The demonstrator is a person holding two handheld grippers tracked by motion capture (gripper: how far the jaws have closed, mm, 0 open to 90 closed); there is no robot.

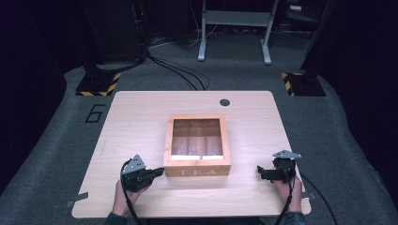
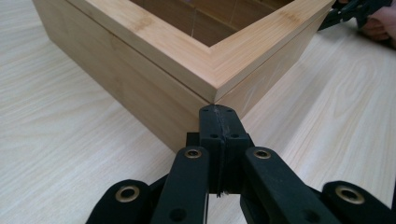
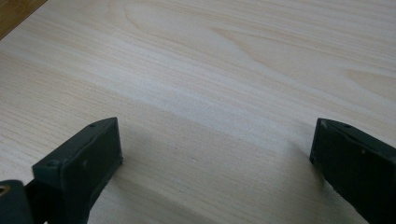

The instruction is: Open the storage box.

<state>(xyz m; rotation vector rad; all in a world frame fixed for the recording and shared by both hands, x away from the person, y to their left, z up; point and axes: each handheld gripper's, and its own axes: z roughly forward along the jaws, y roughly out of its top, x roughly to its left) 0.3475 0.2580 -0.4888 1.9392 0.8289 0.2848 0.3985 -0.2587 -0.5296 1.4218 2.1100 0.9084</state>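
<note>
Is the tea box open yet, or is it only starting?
Only starting, it seems. Done: nothing obvious; the tea box sits in the middle of the table with its windowed lid down. In hand: the left hand-held gripper, jaws shut, is at the box's near corner. The right hand-held gripper waits open over bare table. Left: probably opening the lid.

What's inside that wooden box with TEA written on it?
Through the clear lid of the square bamboo tea box, wooden dividers split it into compartments that look bare. The near strip is washed out by glare, so anything there stays unseen.

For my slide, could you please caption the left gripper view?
Shut left hand-held gripper at the wooden tea box's corner.
</note>
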